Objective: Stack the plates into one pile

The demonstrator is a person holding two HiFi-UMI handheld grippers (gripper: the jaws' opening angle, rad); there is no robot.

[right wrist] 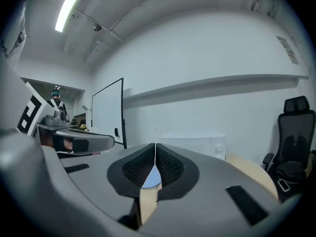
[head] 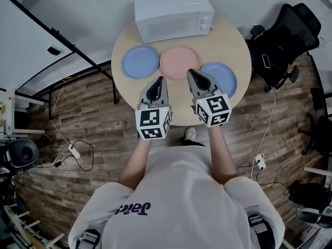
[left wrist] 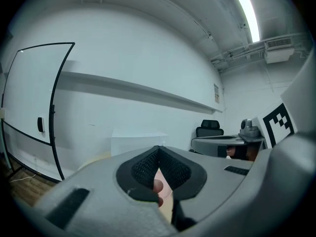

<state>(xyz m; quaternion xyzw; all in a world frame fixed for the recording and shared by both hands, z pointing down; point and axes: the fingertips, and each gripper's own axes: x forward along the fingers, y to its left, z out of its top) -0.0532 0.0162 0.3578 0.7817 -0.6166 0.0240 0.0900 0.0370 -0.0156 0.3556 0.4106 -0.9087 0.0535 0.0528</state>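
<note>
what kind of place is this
Probably an office or lab workroom: a black office chair stands beside the round table, what looks like a whiteboard stands by the wall, and a microwave sits on the table.

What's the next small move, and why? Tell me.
Probably open the right gripper and ease it to the rim of the right blue plate: both it and the left gripper are shut and empty, and the pink plate lies beside it, unstacked.
</note>
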